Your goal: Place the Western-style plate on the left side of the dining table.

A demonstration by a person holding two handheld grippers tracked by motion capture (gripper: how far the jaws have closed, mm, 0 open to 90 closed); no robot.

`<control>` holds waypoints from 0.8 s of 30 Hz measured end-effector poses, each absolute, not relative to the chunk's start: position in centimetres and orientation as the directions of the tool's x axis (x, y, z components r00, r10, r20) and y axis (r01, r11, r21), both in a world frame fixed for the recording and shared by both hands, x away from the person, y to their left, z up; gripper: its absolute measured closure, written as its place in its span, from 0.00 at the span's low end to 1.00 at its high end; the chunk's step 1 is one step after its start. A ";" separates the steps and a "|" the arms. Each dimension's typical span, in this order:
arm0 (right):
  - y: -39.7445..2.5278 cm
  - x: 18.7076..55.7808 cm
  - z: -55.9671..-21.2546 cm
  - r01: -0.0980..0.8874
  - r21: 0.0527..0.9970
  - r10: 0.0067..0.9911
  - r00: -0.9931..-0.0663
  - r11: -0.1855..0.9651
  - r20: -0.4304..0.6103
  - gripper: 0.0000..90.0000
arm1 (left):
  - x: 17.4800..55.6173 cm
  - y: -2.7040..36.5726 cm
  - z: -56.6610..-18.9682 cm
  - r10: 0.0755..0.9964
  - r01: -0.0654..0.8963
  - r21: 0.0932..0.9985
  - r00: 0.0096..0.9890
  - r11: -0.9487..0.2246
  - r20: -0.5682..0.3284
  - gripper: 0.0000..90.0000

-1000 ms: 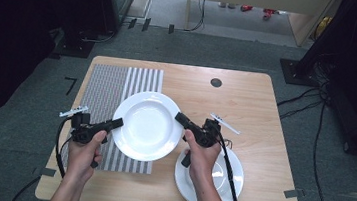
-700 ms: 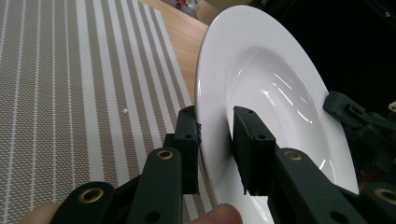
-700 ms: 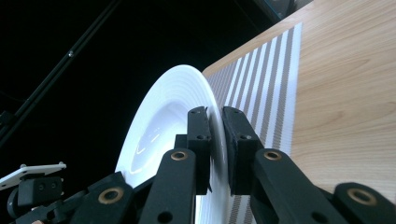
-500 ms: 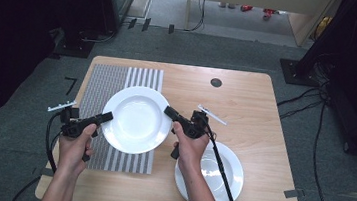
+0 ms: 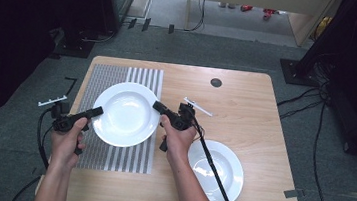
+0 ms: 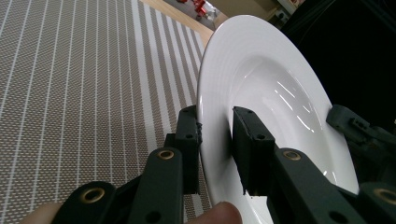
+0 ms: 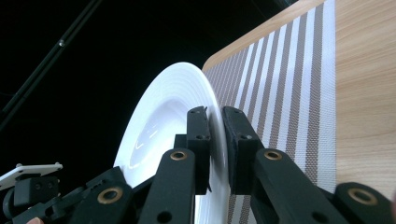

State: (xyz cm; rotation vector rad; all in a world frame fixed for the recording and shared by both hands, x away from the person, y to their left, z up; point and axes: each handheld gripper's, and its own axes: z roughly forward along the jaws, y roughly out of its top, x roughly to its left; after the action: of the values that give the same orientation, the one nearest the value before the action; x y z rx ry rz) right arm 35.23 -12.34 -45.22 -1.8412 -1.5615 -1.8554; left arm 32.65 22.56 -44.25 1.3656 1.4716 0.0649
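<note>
A white plate (image 5: 126, 113) hangs above the striped mat (image 5: 97, 82), pinched at opposite rims: the left tongs (image 5: 96, 111) are closed on its left edge and the right tongs (image 5: 157, 106) on its right edge. In the left gripper view the pads (image 6: 250, 140) straddle the rim with a visible gap on the inner side, so that grip looks shallow; the glazed rim is probably slick, and if the two hands drift apart or tilt unevenly the plate could slide out and drop onto the mat or strike the second plate (image 5: 215, 172), which sits near the front right corner. The right cable (image 5: 210, 161) trails across that second plate and might drag it. The desk (image 5: 245, 112) is pale wood with a small dark round spot (image 5: 216, 82) near its far edge; around it lie grey carpet, loose cables and dark equipment.
</note>
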 end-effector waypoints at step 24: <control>-8.5 39.1 -48.7 0.722 0.517 0.580 -0.197 -0.460 0.791 0.92 | 36.2 25.7 -48.2 0.729 0.699 0.582 0.128 0.414 -0.672 0.83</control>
State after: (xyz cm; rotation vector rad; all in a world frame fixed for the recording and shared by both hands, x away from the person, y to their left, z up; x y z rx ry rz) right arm 39.15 -8.53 -48.74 -1.9071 -1.5603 -1.7436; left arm 36.21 25.67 -48.23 1.2967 1.5822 0.0342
